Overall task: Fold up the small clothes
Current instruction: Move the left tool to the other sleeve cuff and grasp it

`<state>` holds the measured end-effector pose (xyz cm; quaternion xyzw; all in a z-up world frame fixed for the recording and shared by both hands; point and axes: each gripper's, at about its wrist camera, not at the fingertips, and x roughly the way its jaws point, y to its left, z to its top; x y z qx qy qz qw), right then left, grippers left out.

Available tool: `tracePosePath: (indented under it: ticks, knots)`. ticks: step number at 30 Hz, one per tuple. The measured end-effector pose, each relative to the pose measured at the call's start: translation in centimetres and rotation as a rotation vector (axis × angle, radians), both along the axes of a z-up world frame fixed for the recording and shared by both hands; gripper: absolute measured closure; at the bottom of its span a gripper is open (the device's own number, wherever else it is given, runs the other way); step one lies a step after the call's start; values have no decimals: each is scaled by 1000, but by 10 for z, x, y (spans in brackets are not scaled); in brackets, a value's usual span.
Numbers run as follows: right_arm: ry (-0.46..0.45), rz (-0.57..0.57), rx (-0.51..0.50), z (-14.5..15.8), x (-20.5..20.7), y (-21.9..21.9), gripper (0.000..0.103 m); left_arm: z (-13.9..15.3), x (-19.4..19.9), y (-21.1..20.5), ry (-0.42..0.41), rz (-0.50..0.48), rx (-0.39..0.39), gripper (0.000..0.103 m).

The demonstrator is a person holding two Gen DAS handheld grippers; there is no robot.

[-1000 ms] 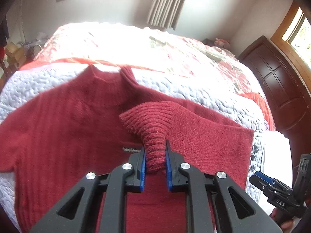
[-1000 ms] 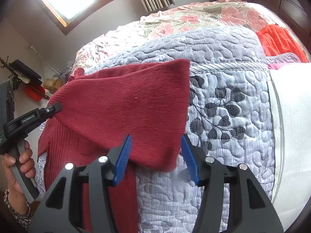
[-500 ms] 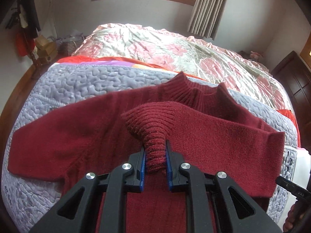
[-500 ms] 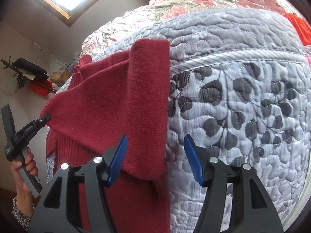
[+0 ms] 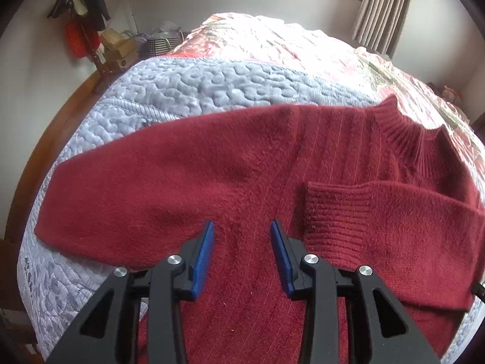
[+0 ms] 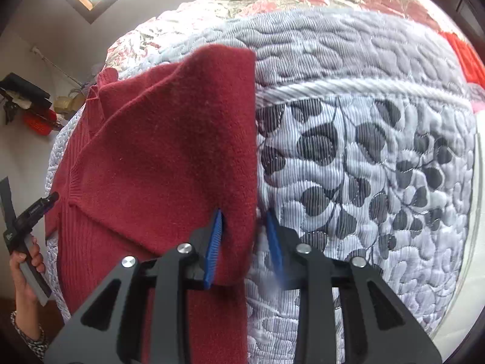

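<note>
A dark red knit sweater [image 5: 188, 182] lies spread on the bed. One sleeve stretches out to the left. The other sleeve is folded across the body, and its ribbed cuff [image 5: 333, 212] lies just right of my left gripper [image 5: 242, 242]. That gripper hovers open over the chest with nothing between its pads. In the right wrist view, the sweater's folded side edge [image 6: 239, 151] runs between the fingers of my right gripper [image 6: 244, 239]. Its jaws are half closed around that edge without clamping it. The left gripper [image 6: 50, 198] shows at the far left, held by a hand [image 6: 24, 267].
The sweater rests on a grey-blue quilt [image 6: 363, 151] with dark leaf print near the bed's edge. A floral bedspread [image 5: 288, 45] covers the far side. Boxes and clutter [image 5: 118, 48] stand by the wall at left; an orange cloth [image 6: 466, 57] lies at far right.
My left gripper let go of the ribbed cuff, opened and swung left; the cuff now lies on the sweater's body. My right gripper's jaws narrowed around the folded side edge.
</note>
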<state>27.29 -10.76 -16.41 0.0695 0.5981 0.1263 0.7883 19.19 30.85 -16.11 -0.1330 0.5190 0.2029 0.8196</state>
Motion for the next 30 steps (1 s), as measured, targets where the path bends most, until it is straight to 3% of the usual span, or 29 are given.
tracePosePath:
  ticks: [3,6,12,16,18,22,25,30]
  knots:
    - [-56,7,35,21,-4,7,71,18,8,-13,-52,-55,-16,64]
    - [-44,37,83,27,0,26,71,19,25,-36,-47,-129,-72,63]
    - [17,23,-7,-11,0,40,74,-23,50,-72,77,-208,-31,60]
    - [29,-15,32,-21,4,35,73,-46,54,-69,116,-199,-23,45]
    - [31,-15,36,-18,4,35,69,-42,53,-66,112,-193,-51,45]
    - [-16,3,-1,12,-7,44,49,-24,36,-52,91,-207,-66,40]
    - [-44,39,3,24,-17,67,44,-8,11,-29,67,-199,-67,29]
    - [-60,120,-30,35,-28,114,39,-6,-33,36,106,-112,-67,29]
